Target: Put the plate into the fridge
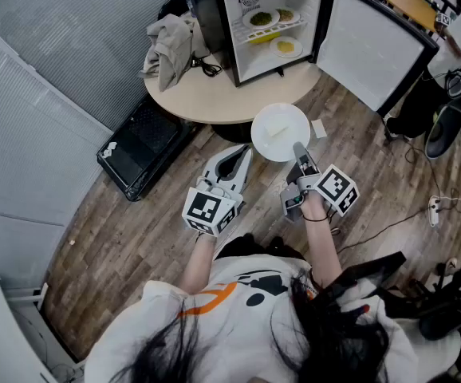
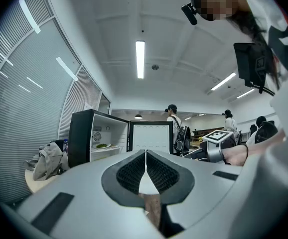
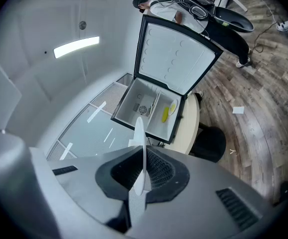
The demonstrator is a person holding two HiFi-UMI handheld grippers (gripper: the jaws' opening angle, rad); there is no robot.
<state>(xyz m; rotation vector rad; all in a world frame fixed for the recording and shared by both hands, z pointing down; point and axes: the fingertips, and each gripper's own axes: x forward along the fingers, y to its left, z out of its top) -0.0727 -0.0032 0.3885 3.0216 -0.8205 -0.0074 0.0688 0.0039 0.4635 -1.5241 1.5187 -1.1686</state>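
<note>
Your right gripper (image 1: 299,153) pinches the plate (image 1: 278,128) rim (left gripper (image 1: 242,158) closed, empty); carry it level into the far fridge (image 1: 272,24).

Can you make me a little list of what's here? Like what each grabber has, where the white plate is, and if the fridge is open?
right gripper: shut on the rim of the white plate
left gripper: shut, nothing between its jaws
white plate: held up near the edge of the round table
fridge: stands on the round table
door: wide open
inside fridge: plates with food on the shelf, one more below
</note>
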